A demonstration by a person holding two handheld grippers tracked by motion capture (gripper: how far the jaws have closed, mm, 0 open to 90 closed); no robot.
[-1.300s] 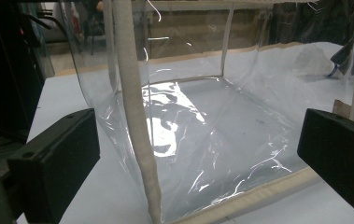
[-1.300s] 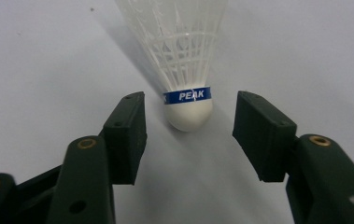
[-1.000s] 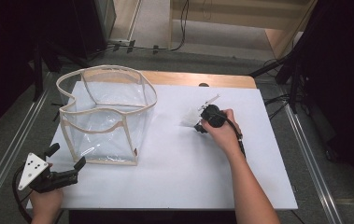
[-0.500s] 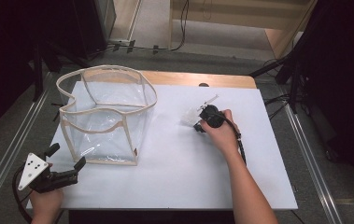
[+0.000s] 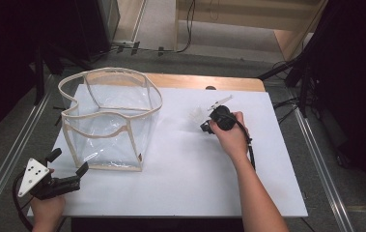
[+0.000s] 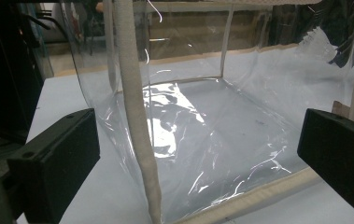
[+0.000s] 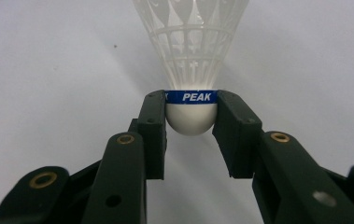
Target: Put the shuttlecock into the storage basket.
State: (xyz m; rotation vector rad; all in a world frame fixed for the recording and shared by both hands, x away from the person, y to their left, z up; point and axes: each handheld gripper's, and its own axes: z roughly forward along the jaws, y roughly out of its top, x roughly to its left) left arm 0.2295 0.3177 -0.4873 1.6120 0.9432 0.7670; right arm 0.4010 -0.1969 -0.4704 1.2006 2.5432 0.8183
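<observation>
- now that my right gripper (image 7: 191, 116) has just closed onto the shuttlecock (image 7: 191, 70) lying on the table (image 5: 185, 183), i can lift it.
- left gripper (image 6: 198, 154) gapes wide, empty, facing the clear bag (image 6: 202, 130).

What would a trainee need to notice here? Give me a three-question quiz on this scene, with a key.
1. True or false: the right gripper has its jaws closed on the cork head of the shuttlecock.
2. Which word is printed on the shuttlecock's blue band?
3. Where is the left gripper relative to the clear bag: A) inside it, B) in front of it with jaws apart, C) clamped on its rim?

Key
1. True; both pads press the white head just below the band.
2. PEAK.
3. B; it sits near the table's front left corner, apart from the bag.
</observation>
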